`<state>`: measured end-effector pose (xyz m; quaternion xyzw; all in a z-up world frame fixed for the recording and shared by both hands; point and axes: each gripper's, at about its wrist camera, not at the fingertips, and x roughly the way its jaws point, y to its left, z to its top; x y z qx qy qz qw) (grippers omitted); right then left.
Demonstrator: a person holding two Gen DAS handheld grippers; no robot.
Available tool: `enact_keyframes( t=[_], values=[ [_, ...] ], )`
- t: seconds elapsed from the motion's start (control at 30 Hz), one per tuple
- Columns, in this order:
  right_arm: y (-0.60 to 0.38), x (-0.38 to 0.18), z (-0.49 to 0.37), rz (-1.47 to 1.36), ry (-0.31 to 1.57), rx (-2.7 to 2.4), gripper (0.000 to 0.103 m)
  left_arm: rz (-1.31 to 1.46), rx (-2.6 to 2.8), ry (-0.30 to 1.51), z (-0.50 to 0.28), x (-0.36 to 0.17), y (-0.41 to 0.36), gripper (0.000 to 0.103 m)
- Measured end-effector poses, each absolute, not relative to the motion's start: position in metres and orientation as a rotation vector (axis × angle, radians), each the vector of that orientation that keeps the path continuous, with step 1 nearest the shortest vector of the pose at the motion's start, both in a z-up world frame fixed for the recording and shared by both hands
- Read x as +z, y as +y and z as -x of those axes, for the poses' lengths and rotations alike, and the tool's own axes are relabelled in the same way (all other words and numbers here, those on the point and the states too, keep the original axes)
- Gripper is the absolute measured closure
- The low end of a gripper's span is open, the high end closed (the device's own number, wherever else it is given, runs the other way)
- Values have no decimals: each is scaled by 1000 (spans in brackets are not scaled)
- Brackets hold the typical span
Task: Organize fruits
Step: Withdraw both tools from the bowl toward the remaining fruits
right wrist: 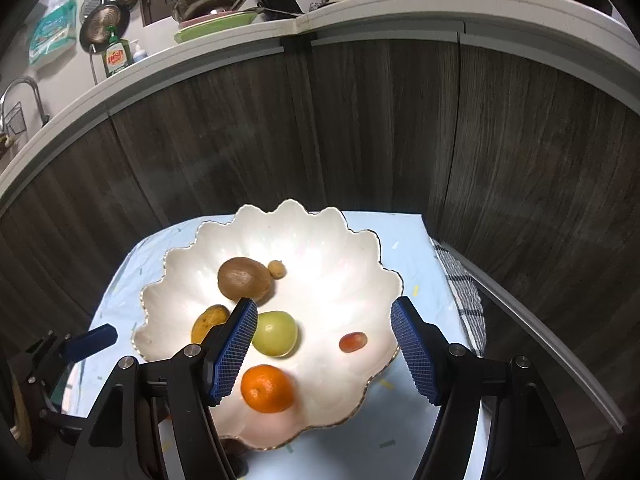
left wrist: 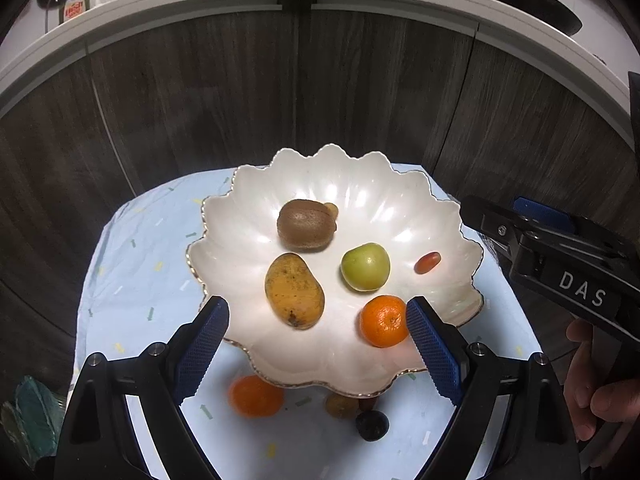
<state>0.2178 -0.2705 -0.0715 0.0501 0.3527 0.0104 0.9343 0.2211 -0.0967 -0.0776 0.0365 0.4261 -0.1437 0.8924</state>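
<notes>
A white scalloped bowl (left wrist: 420, 208) (right wrist: 360, 252) stands on a pale blue cloth. In it lie a kiwi (left wrist: 306, 224) (right wrist: 244, 280), a mango (left wrist: 294, 290) (right wrist: 206, 322), a green apple (left wrist: 365, 267) (right wrist: 276, 333), a tangerine (left wrist: 382, 321) (right wrist: 267, 388), a red grape (left wrist: 427, 263) (right wrist: 353, 341) and a small brown fruit (right wrist: 276, 269). My left gripper (left wrist: 318, 346) is open and empty above the bowl's near rim. My right gripper (right wrist: 324, 350) is open and empty above the bowl; it also shows in the left wrist view (left wrist: 560, 252).
On the cloth (left wrist: 132, 280) in front of the bowl lie a second tangerine (left wrist: 256, 396), a small brown fruit (left wrist: 340, 406) and a dark plum (left wrist: 372, 425). Dark wooden cabinet fronts (left wrist: 240, 100) rise behind. A checked towel (right wrist: 464, 292) lies at the right.
</notes>
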Motion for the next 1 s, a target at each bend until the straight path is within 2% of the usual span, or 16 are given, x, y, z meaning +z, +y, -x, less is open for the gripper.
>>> enact_keyframes(
  t=[1.0],
  values=[
    [-246, -62, -171, -99, 711, 9, 33, -59, -273, 835, -188, -53, -57, 12]
  ],
)
